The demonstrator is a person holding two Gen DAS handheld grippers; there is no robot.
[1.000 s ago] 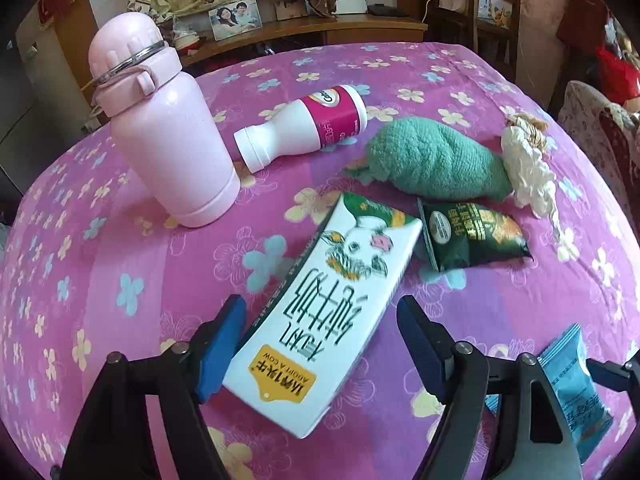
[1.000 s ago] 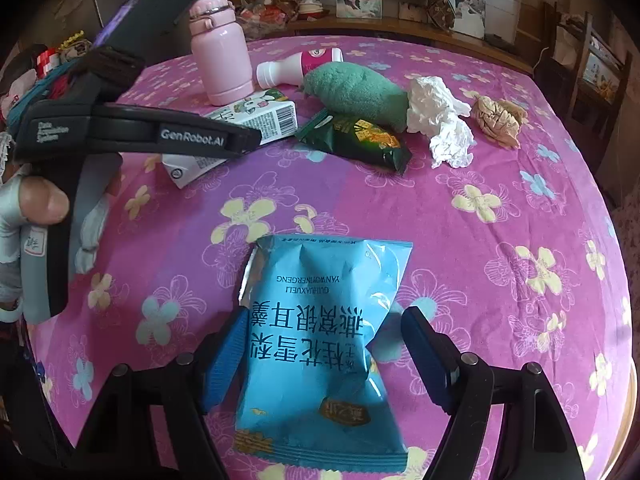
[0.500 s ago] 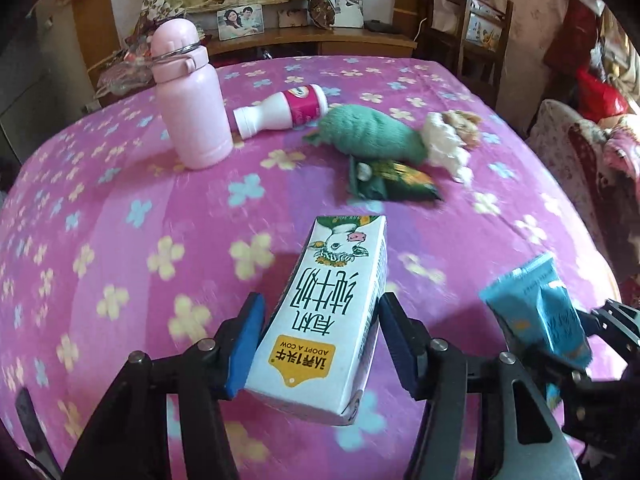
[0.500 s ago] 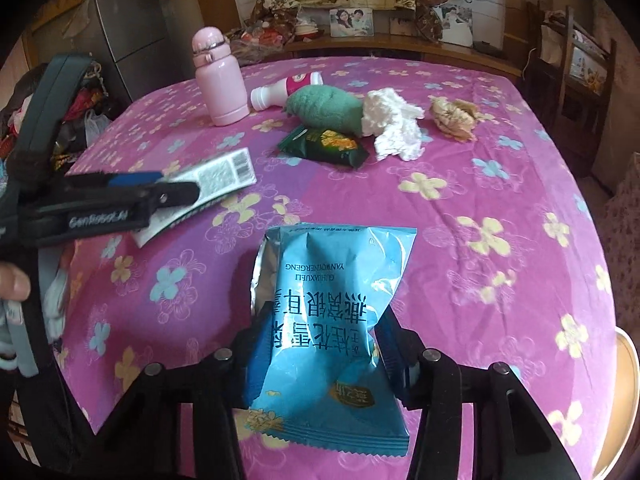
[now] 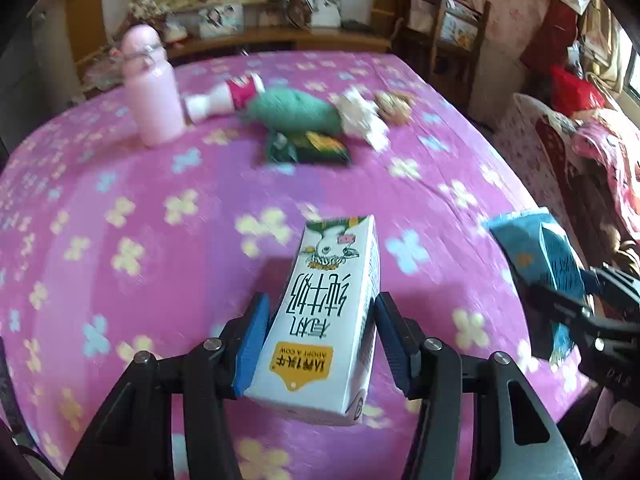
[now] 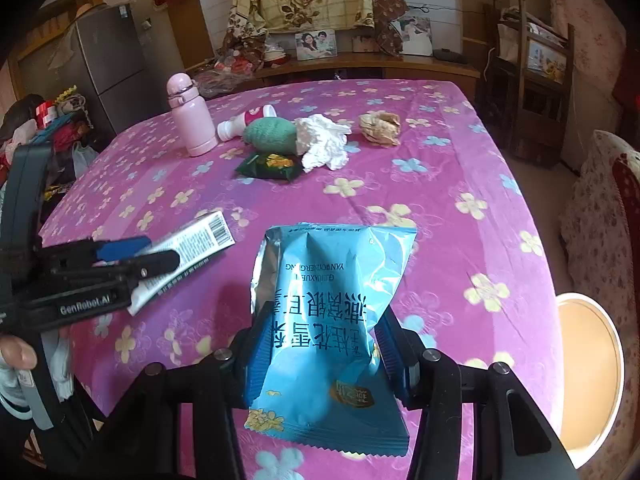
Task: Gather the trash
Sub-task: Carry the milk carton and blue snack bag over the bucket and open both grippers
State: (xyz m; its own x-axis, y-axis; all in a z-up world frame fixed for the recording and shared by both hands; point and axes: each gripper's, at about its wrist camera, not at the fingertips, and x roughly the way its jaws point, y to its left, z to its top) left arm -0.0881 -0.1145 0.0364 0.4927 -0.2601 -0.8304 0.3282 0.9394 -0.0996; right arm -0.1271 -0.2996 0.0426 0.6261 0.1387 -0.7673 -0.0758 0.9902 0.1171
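Jaws clamped: left gripper (image 5: 320, 344) on "ADOPT A COW" milk carton (image 5: 324, 320); right gripper (image 6: 320, 356) on blue snack packet (image 6: 328, 336).

A pink flask (image 6: 191, 120) stands upright on the floral pink tablecloth (image 6: 460, 216). Just beside the flask, to its right, lies a rolled green towel (image 6: 270, 136). Behind the flask a grey fridge (image 6: 106, 60) stands, and framed photos (image 6: 316, 44) sit on a wooden shelf.
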